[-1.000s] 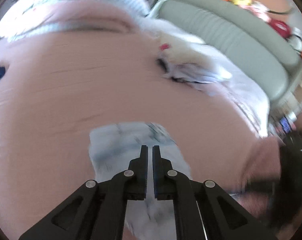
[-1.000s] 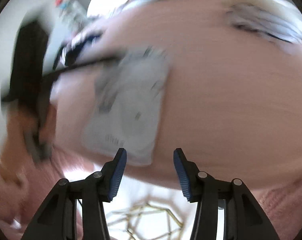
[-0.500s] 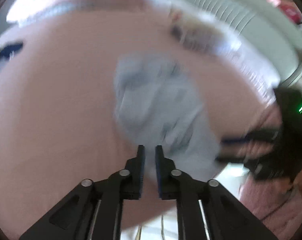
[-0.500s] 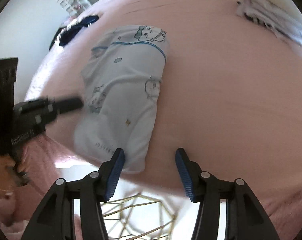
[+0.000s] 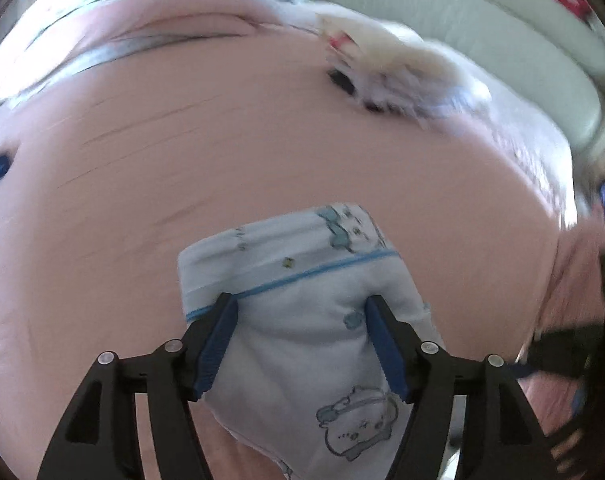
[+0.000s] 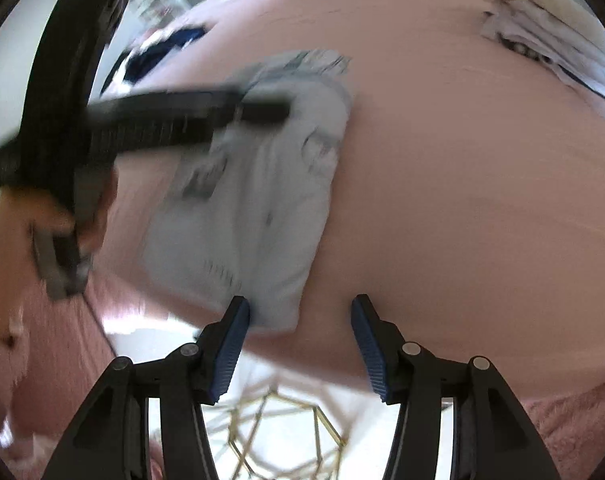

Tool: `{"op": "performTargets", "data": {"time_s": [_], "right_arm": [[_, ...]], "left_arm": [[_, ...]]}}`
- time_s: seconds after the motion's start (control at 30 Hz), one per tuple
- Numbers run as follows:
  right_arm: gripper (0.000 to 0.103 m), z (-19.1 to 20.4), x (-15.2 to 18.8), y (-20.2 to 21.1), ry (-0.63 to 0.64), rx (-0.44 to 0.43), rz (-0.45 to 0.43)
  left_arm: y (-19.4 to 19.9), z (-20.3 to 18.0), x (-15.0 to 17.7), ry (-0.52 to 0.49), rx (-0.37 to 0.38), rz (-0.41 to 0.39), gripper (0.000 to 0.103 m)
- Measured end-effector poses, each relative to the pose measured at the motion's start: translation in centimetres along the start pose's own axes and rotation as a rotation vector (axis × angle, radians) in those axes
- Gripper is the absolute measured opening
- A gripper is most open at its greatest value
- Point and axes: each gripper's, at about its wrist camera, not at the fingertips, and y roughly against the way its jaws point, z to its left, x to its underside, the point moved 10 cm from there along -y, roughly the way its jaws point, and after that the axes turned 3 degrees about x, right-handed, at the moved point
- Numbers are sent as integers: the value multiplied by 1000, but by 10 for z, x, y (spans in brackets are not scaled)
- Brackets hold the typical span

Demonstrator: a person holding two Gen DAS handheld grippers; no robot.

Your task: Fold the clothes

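Broadly, a pink sheet (image 5: 262,152) covered the bed, smooth apart from a few faint creases toward its left side. Dark blue clothing (image 6: 158,54) lay at the bed's far left edge. Near the front edge lay the folded white garment (image 5: 302,320), soft cotton printed with pale blue cartoon animals and crossed by a thin blue piping line. The left gripper (image 5: 302,316) hung over it, its jaws spread wide with the blue ribbed pads either side of the cloth, gripping nothing. The right gripper (image 6: 300,320) hovered at the garment's near corner, jaws likewise parted and empty. A fluffy cream blanket (image 5: 394,56) and a heap of pale clothes (image 6: 550,56) sat toward the far right corner, before a padded grey-green headboard (image 5: 482,36). A gold wire frame (image 6: 286,432) showed on the white floor below the bed's front edge.
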Motion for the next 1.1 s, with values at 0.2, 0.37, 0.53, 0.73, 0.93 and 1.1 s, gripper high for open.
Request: {"op": "performTargets", "data": {"time_s": [0.2, 0.37, 0.53, 0.73, 0.93, 1.1], "right_arm": [[52, -44, -64, 49, -92, 33, -183], [52, -48, -112, -4, -69, -41, -80], [55, -47, -121, -11, -52, -60, -128], [55, -67, -132, 17, -185, -42, -226], [55, -69, -127, -7, -111, -7, -166], [56, -74, -132, -12, -172, -53, -160]], "left_arm": [[23, -11, 20, 71, 36, -45, 64], [-10, -16, 66, 51, -38, 75, 65], [-4, -10, 85, 82, -2, 165, 65], [10, -6, 36, 147, -3, -6, 64], [-20, -4, 43, 113, -95, 50, 65], [3, -6, 82, 64, -35, 175, 70]]}}
